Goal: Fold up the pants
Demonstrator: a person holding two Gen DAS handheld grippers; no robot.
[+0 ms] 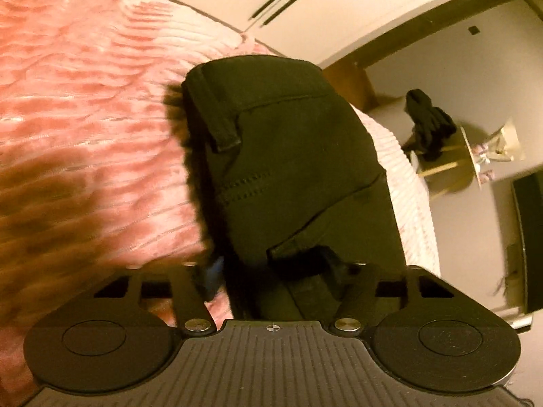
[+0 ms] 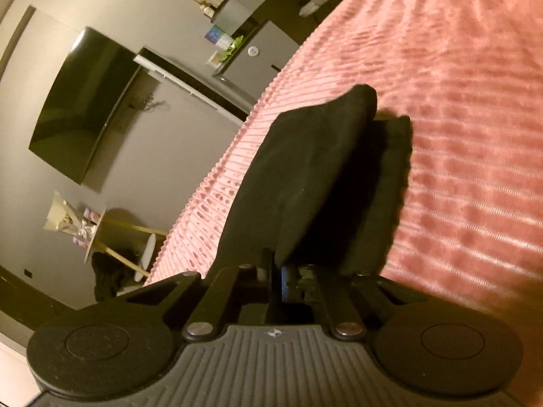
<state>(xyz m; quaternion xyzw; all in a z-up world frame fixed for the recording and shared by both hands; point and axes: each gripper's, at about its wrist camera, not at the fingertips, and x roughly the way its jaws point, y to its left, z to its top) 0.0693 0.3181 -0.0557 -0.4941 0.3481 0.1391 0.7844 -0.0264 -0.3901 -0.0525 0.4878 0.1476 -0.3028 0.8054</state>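
Pants (image 1: 292, 156), black and already doubled over into a thick bundle, lie on a pink ribbed bedspread (image 1: 85, 84) near the edge of the bed, with the waistband and belt loops showing in the left wrist view.

The left gripper (image 1: 271, 271) sits low over the near end of the bundle. Its jaws stand partly apart with cloth between them, but the fingers are mostly hidden by fabric, so whether the pads press on it cannot be told. The right gripper (image 2: 280, 271) has its jaws drawn nearly together, pinched on a folded edge of the pants, which rise from it in 2 layers and drape forward onto the bedspread.

The step in hand looks like laying a fold flat and squaring it. To do it well, the right gripper should keep its pinch on both layers until the cloth is resting on the bed, then let go without dragging the top layer sideways. The left should steady the waistband end rather than pull, so the edges stay lined up (the bundle sits close to the bed's edge, so any tug that way risks sliding it off). A final press along the crease would help it hold.
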